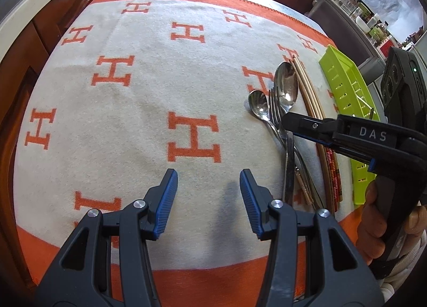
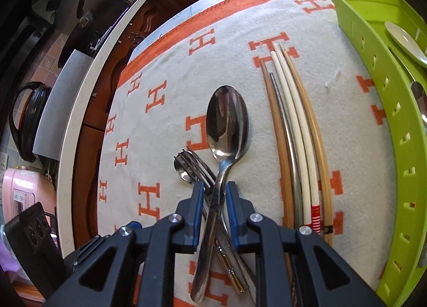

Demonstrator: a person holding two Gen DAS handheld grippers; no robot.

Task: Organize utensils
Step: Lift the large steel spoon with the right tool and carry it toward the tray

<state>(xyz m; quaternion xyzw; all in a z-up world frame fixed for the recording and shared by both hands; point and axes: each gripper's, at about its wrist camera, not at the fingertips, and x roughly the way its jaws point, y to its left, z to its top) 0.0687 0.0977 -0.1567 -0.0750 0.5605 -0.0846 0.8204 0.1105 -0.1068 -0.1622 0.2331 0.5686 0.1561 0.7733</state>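
Across the left wrist view spreads a pale cloth (image 1: pixel 133 99) with an orange border, woven all over with large orange letters "H". The left gripper (image 1: pixel 208 200) hovers over a bare part of that cloth, its blue-padded jaws spread wide with nothing between them. To the right of it on the cloth lie a large spoon (image 1: pixel 287 88), a small spoon (image 1: pixel 258 105) and a fork (image 1: pixel 276 109), their handles crossing, with a row of chopsticks (image 1: pixel 309 93) just beyond and a lime-green slotted tray (image 1: pixel 344 88) farther right. The right gripper (image 1: pixel 287 120), held by a hand (image 1: pixel 373 208), reaches in over the cutlery handles and bears the white letters "DAS" on its side. Seen from the right wrist view, the right gripper (image 2: pixel 212 195) stands over the same cloth (image 2: pixel 165 131), its jaws narrowed to either side of the large spoon (image 2: pixel 226 120) handle, where the fork (image 2: pixel 197 163) and small spoon (image 2: pixel 181 168) cross beneath; whether the pads actually press the handle I cannot tell. Just right of the large spoon lie the chopsticks (image 2: pixel 291 131), wooden, metal and white, one with a red-striped band whose marking is too small to read. The green tray (image 2: pixel 387 109) at the cloth's right edge holds a white spoon (image 2: pixel 405 43).
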